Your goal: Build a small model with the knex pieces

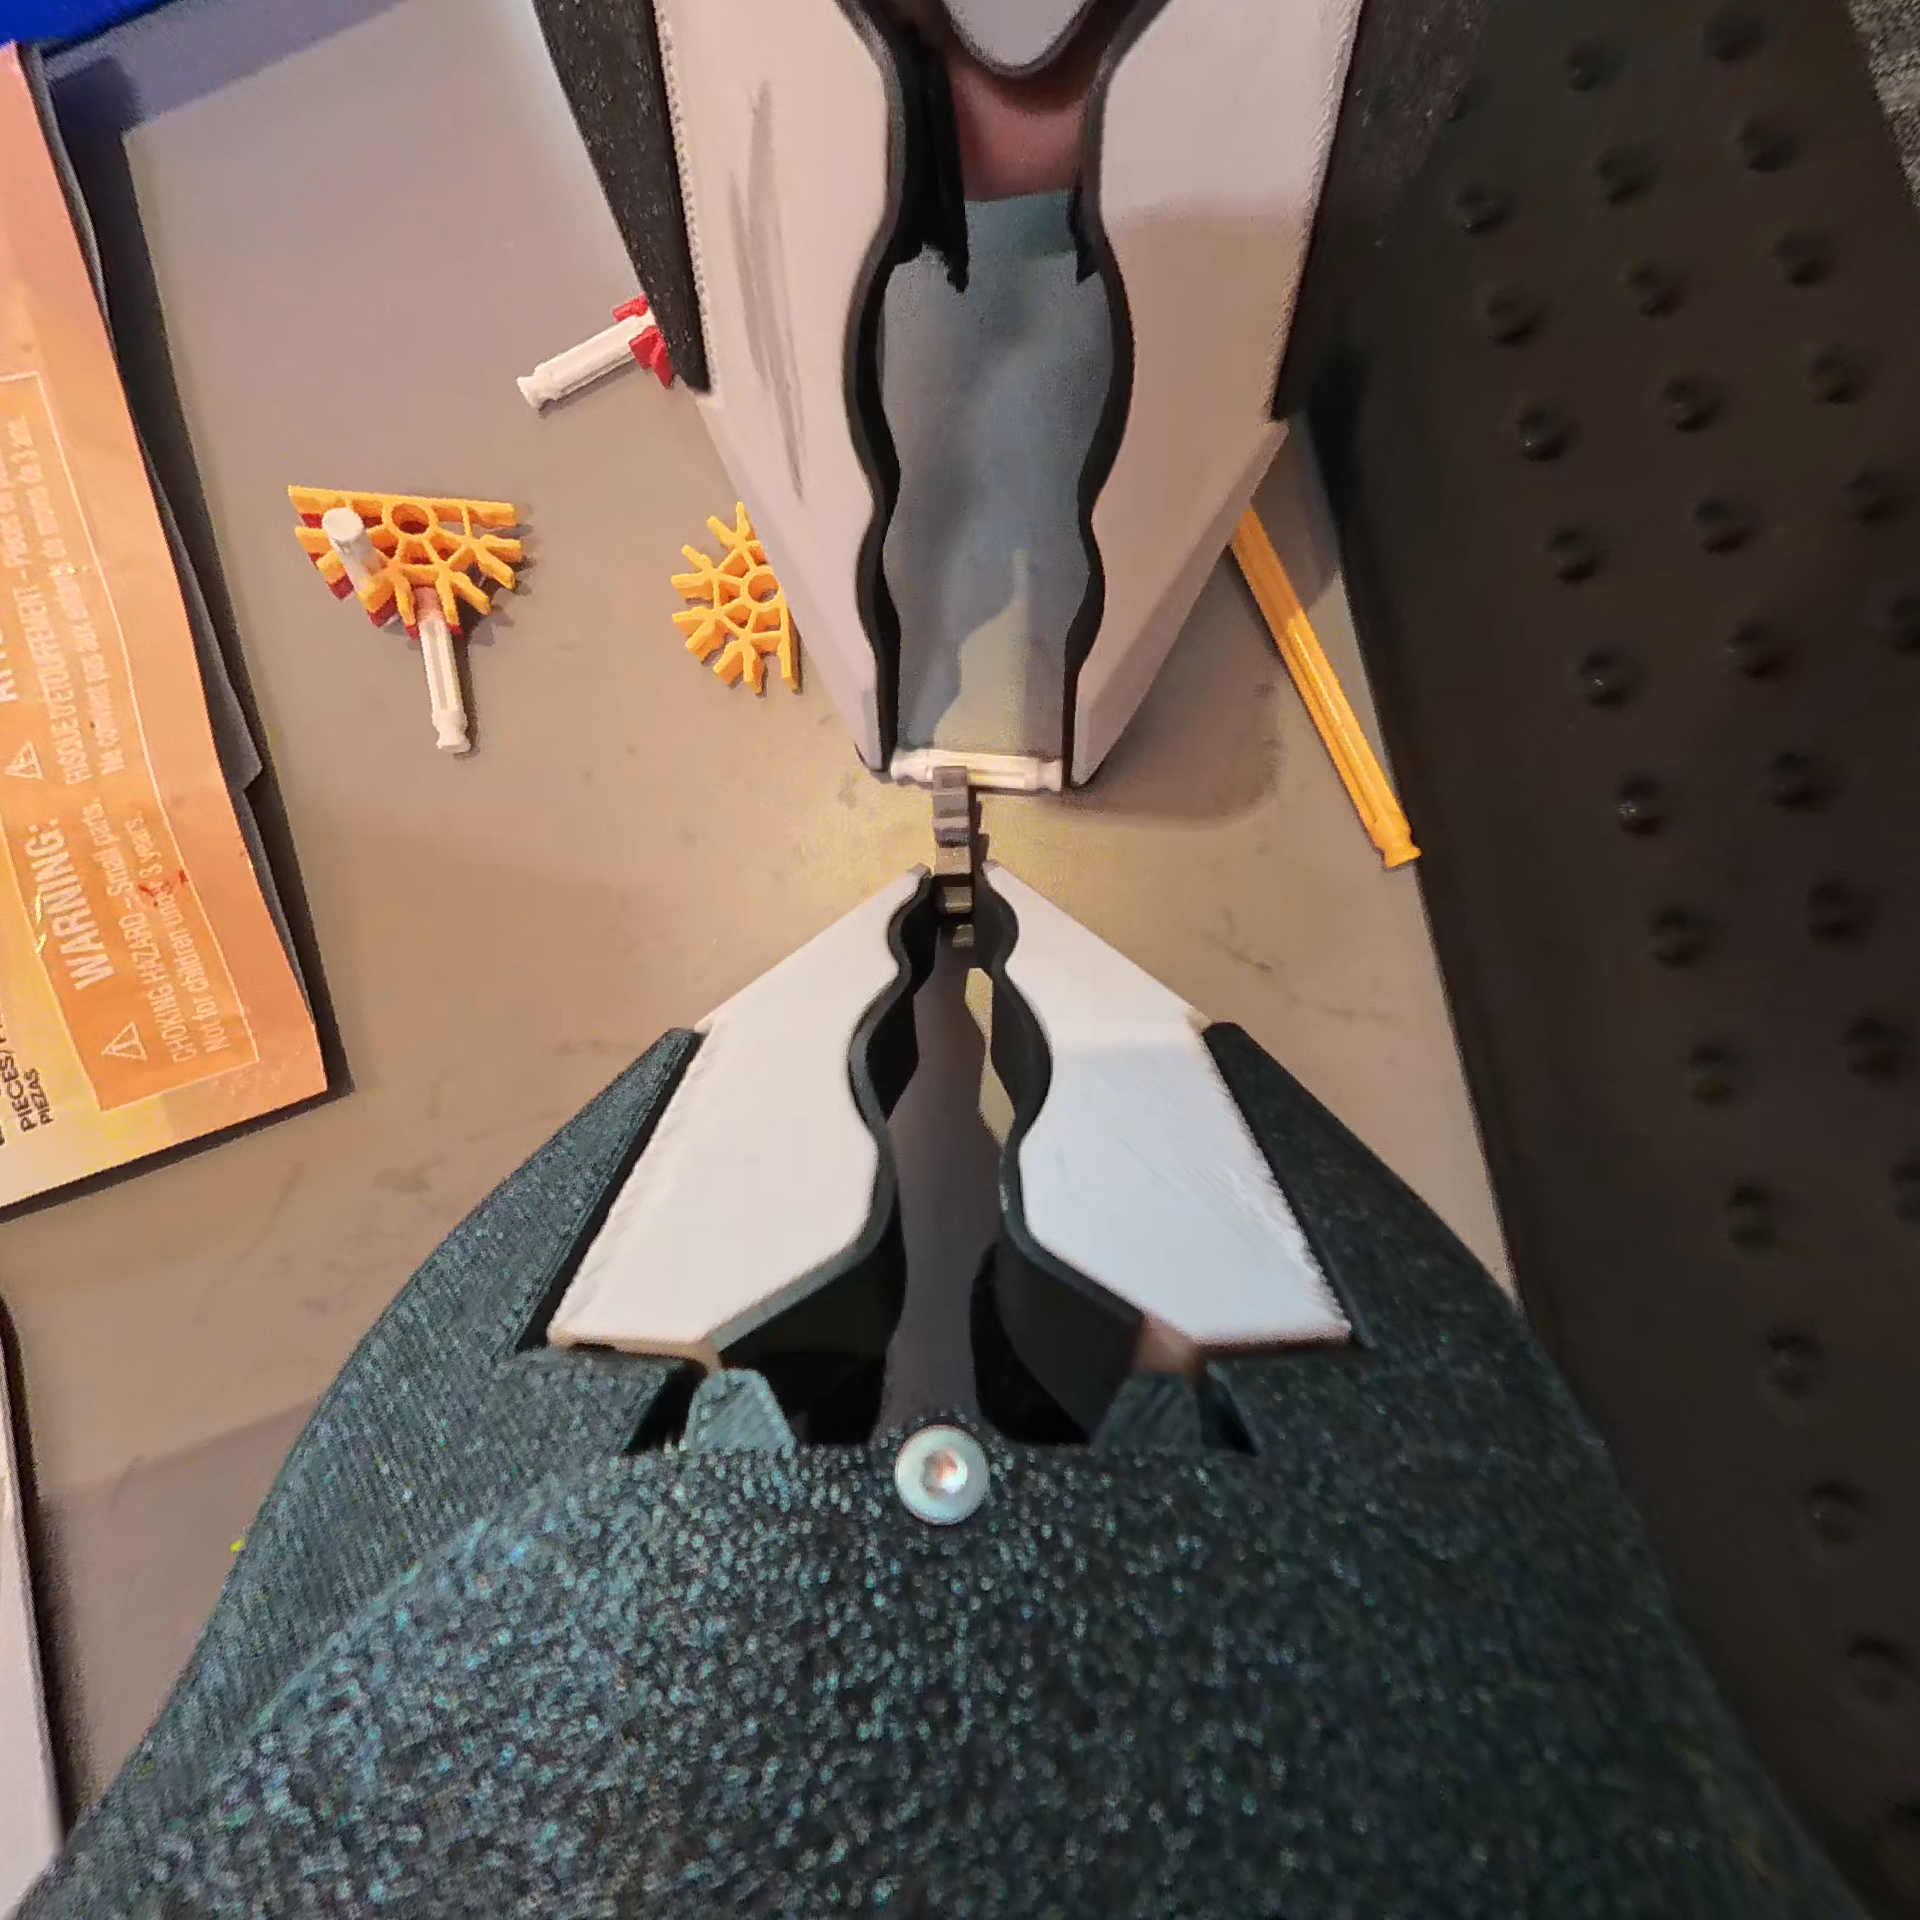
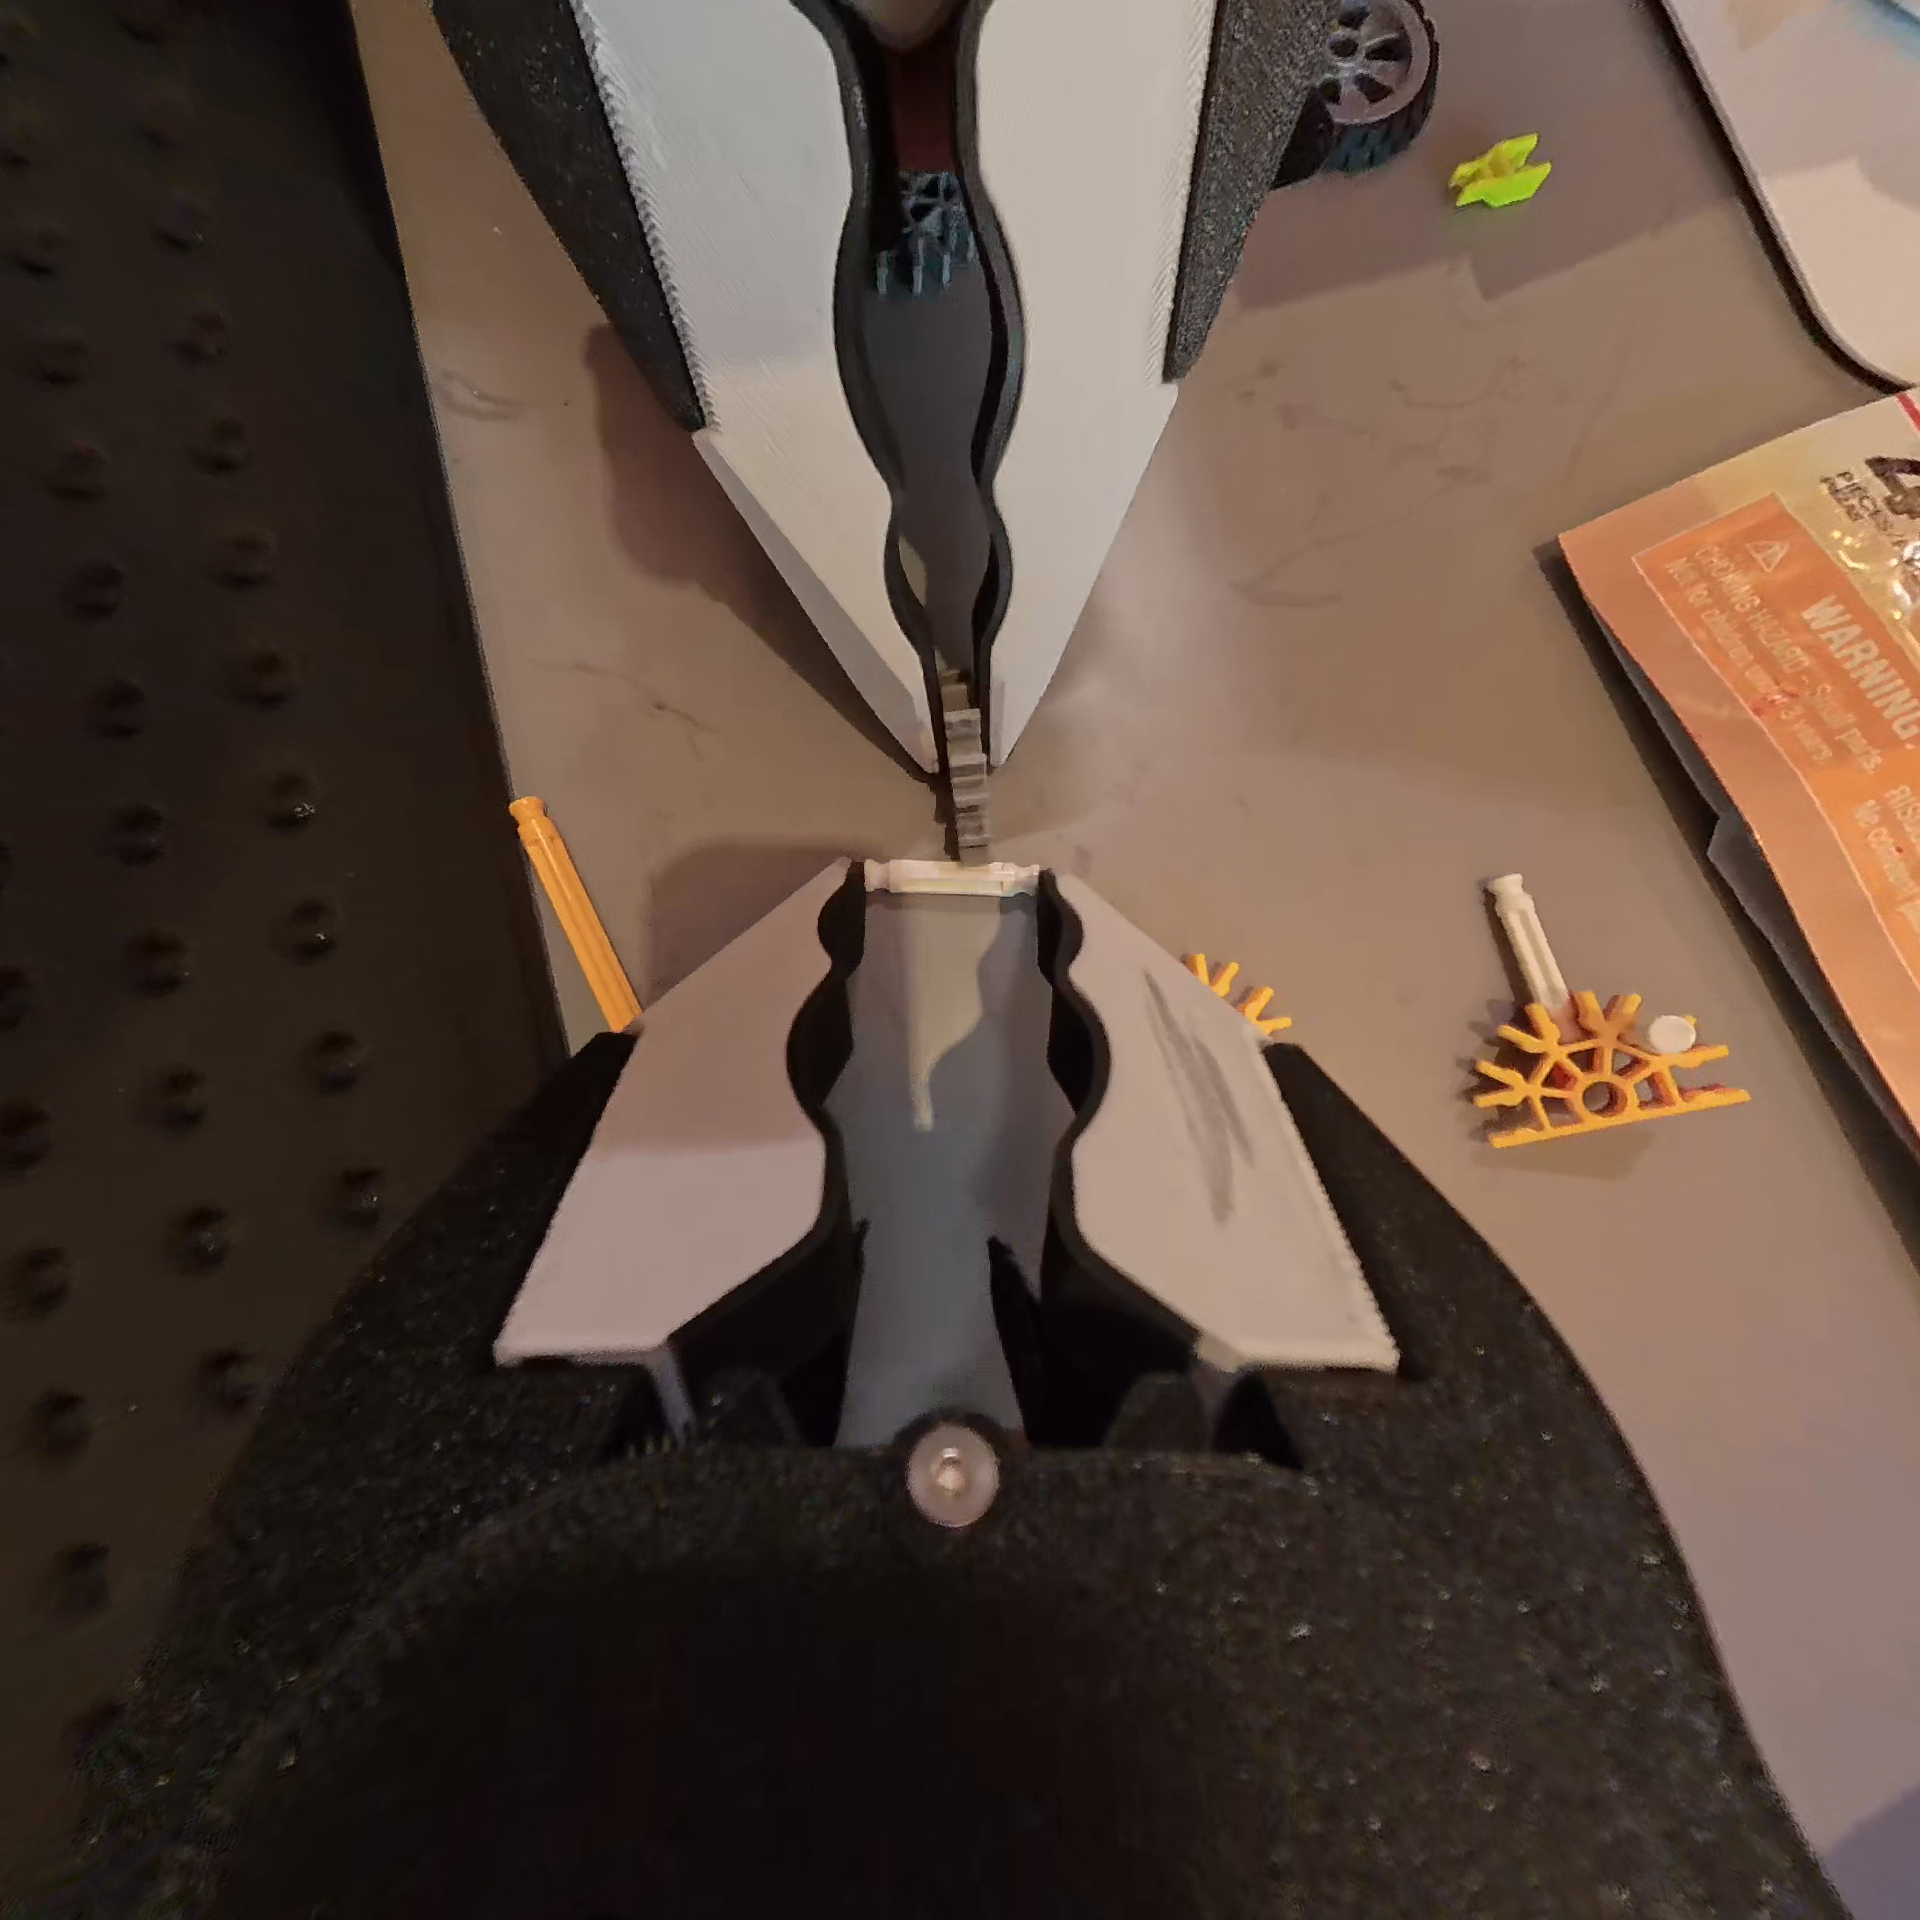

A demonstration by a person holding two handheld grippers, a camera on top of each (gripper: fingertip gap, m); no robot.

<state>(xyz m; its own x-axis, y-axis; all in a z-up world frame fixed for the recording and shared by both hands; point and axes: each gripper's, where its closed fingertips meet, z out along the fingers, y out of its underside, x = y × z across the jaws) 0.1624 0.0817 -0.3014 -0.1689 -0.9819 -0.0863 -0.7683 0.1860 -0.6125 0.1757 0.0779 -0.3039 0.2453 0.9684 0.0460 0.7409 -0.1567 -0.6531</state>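
Observation:
In the left wrist view my left gripper (image 1: 954,883) is shut on a small grey notched connector (image 1: 952,831) that sticks out past its tips. My right gripper (image 1: 977,764) faces it tip to tip and is shut on a short white rod (image 1: 977,771) held crosswise between its fingertips. The connector's end touches the middle of the rod. In the right wrist view the right gripper (image 2: 954,878) clamps the white rod (image 2: 951,876) by its ends, and the left gripper (image 2: 961,748) holds the grey connector (image 2: 966,790) against it. Both are just above the grey table.
A yellow half-round connector with white rods (image 1: 416,566) (image 2: 1600,1081), a yellow connector (image 1: 743,608), a yellow rod (image 1: 1320,686) (image 2: 571,914) and a white rod with red end (image 1: 592,364) lie nearby. An orange package (image 1: 114,727) (image 2: 1766,707), a black dotted mat (image 1: 1662,727), a wheel (image 2: 1377,83) and a green piece (image 2: 1496,171) also show. Less than 4 cm separates the two grippers' tips.

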